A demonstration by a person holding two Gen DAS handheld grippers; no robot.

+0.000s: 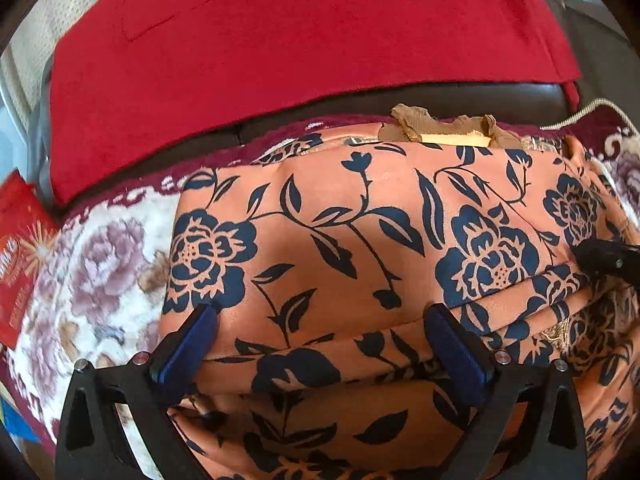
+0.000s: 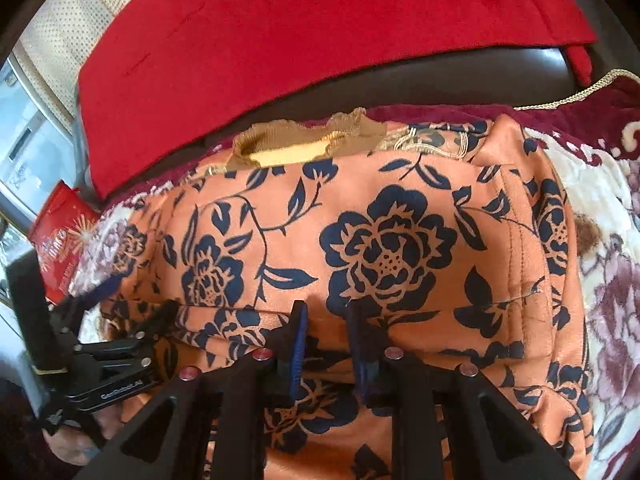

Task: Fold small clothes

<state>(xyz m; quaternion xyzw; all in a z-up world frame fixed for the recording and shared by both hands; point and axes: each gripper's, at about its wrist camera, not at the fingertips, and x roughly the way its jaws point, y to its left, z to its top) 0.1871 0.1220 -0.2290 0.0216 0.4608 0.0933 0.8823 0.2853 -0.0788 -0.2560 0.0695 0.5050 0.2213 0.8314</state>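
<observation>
Nearest to us, the left tongs (image 1: 320, 344) stand wide apart, their blue pads resting on either side of a folded edge of the orange floral garment (image 1: 344, 240) without pinching it. From the right wrist view we see the right tongs (image 2: 326, 336) drawn narrow, the pads close together at the near fold of the same garment; dark cloth sits in the slim gap, but we cannot tell for sure whether it is pinched. In that view the left tongs show at the far left edge, spread open beside the garment, with part of a hand below them. The garment lies folded in layers, navy flowers and leaves on orange, on a cream blanket (image 1: 108, 264) printed with mauve roses and bordered in maroon. At the garment's far edge a tan ribbed collar (image 2: 296, 136) and a yellow label peek out. To the left of the blanket lies a red packet (image 2: 64, 236) with a starburst print. Beyond the blanket runs a strip of dark brown leather-like surface, and farthest off a large red cloth (image 1: 280, 40) lies spread across it.
</observation>
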